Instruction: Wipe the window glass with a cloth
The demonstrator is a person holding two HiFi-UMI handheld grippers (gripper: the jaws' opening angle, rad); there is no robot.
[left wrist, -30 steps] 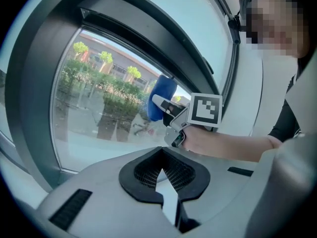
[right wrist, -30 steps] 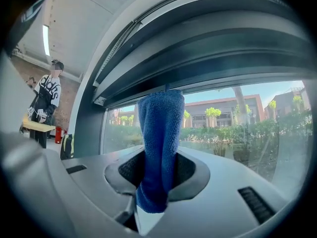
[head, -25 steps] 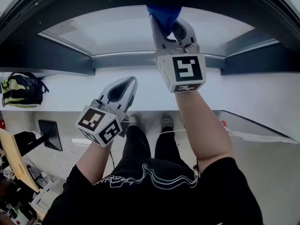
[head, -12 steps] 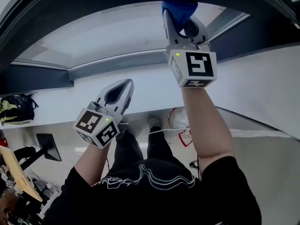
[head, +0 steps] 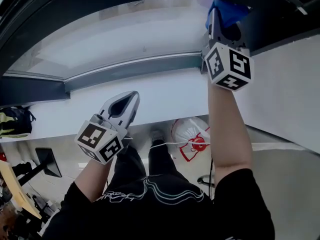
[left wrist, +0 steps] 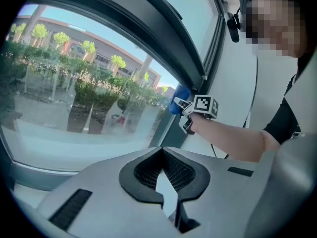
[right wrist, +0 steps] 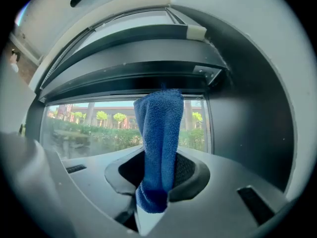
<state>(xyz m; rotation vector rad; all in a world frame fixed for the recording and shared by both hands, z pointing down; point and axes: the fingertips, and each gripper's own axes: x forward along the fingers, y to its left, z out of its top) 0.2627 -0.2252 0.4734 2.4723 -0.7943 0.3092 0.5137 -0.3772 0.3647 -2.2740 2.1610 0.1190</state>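
Sweeping rightward over the last second, the right gripper (head: 224, 19), jaws clamped on the blue cloth (right wrist: 158, 143), has carried it along the top of the window glass (head: 125, 34) to the right-hand frame (right wrist: 242, 123). That upper strip is probably covered. The left gripper (head: 130, 98) hangs low, jaws together, empty.

Bunched blue cloth (right wrist: 159, 133) stands upright before the window glass (right wrist: 89, 128).

Grey floor (head: 285, 184). White plastic bag with red print (head: 191, 134) lies on it, just beside the person's shoe (head: 157, 133). Dark backpack (head: 14, 122) at far left.
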